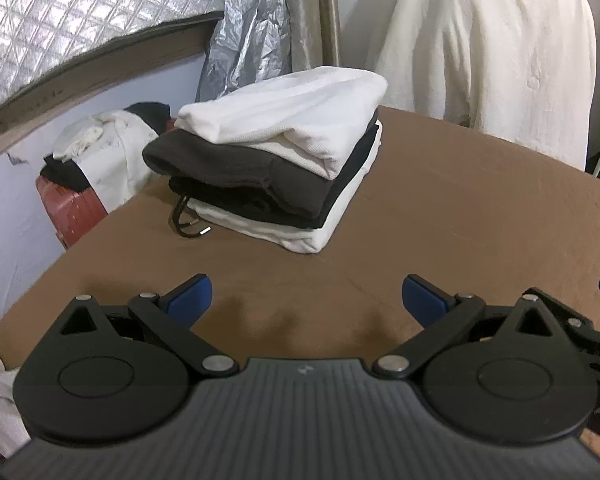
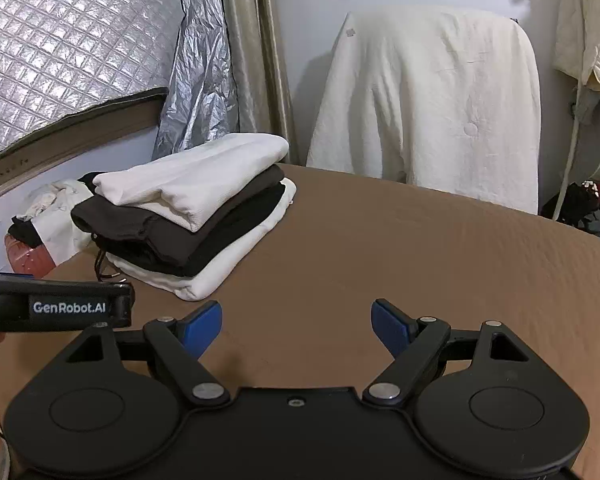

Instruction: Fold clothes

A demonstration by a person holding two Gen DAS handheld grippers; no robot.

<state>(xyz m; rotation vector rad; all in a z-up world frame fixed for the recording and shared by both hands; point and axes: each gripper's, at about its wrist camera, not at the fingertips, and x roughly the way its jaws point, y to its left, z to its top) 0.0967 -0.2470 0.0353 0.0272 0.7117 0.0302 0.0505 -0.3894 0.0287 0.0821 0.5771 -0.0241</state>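
The stack (image 1: 275, 168) of folded clothes lies on the brown table (image 1: 440, 248), and all places here are given from this stack. It has a white piece on top, two dark pieces under it, and a white piece at the bottom. A black cord (image 1: 187, 224) with a metal tip hangs out of the stack at its near left corner and touches the table.

Behind the stack, a silver crumpled sheet (image 1: 251, 32) hangs beside a beige curtain (image 2: 255, 60). To the left of the stack, off the table edge, a red case (image 1: 71, 208) carries loose white and black clothes (image 1: 111, 148). To the right of the stack and behind the table, a white cloth (image 2: 432, 108) is draped over something tall. The table between the stack and both grippers is bare; nothing stands in the way.

The left gripper (image 1: 307, 296) hovers over the table in front of the stack, a little to its right. Its blue pads (image 1: 191, 296) stand wide apart, with nothing between them. The right gripper (image 2: 296, 326) is in front of the stack and more to the right, well apart from it. Its jaws are also spread wide and empty. In the right wrist view, the left gripper body shows at the left edge, just in front of the stack.
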